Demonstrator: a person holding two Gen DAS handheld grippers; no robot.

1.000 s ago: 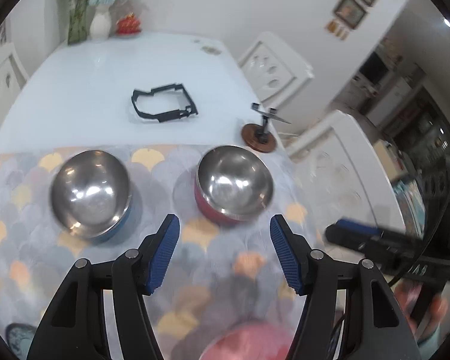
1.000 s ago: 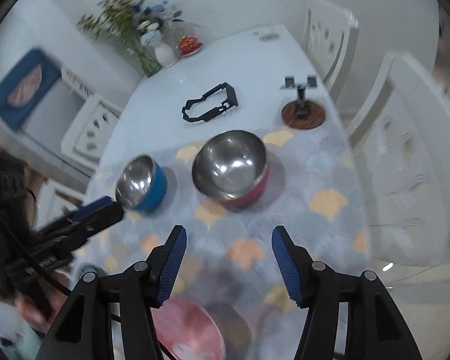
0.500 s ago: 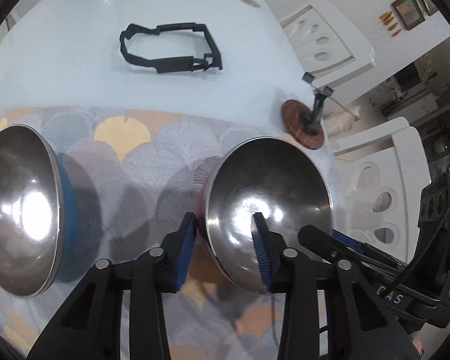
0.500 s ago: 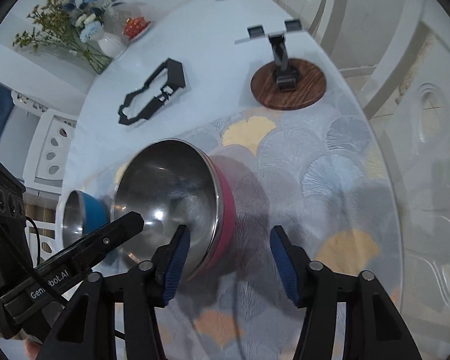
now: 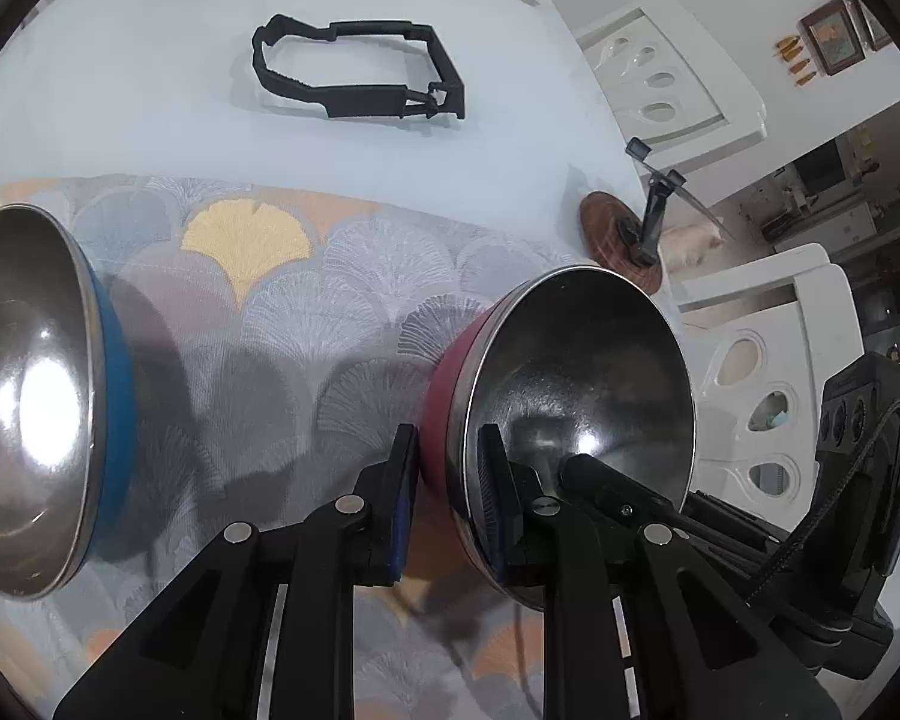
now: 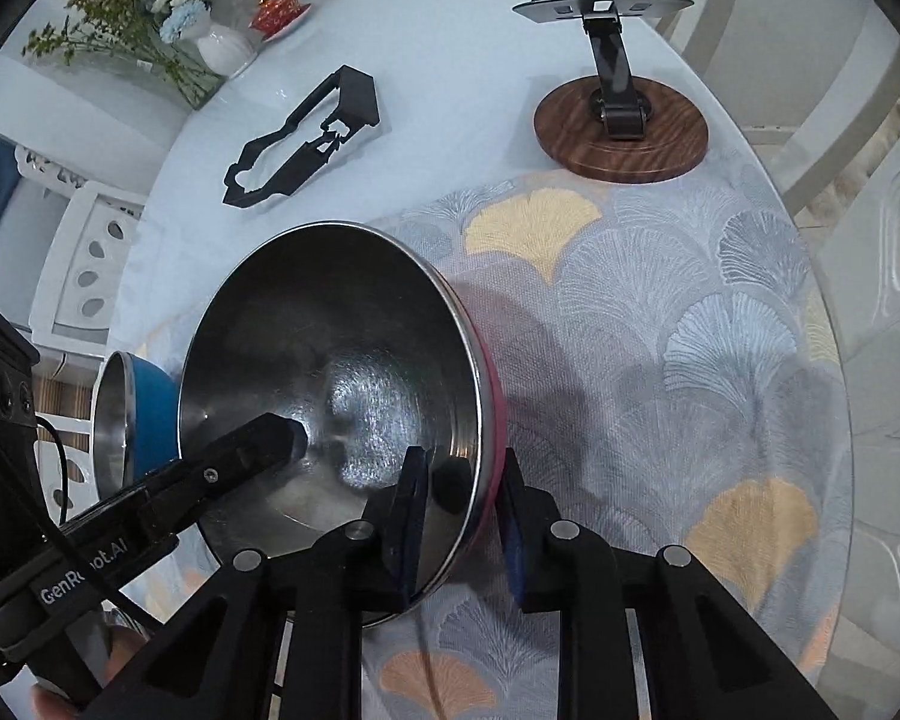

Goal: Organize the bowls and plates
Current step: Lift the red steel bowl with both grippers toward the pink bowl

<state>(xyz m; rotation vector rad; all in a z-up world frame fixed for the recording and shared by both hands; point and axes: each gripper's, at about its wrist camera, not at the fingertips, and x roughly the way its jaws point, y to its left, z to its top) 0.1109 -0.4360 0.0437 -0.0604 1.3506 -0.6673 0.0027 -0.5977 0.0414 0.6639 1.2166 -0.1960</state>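
While both tools reached low over the patterned cloth (image 5: 354,276), each one pinched the rim of the red bowl (image 5: 576,408). The left tool (image 5: 447,480) was clamped on the rim at 7 o'clock of the bowl, one pad outside on the red wall and one inside on the steel. The right tool (image 6: 465,516) was clamped on the opposite rim in the same way. Half a second before, both tools were wider and only straddled the rim; now they had closed on it. The red bowl stood tilted on the bench (image 5: 150,90), and the blue bowl (image 5: 42,396) was at its 9 o'clock, apart from it.
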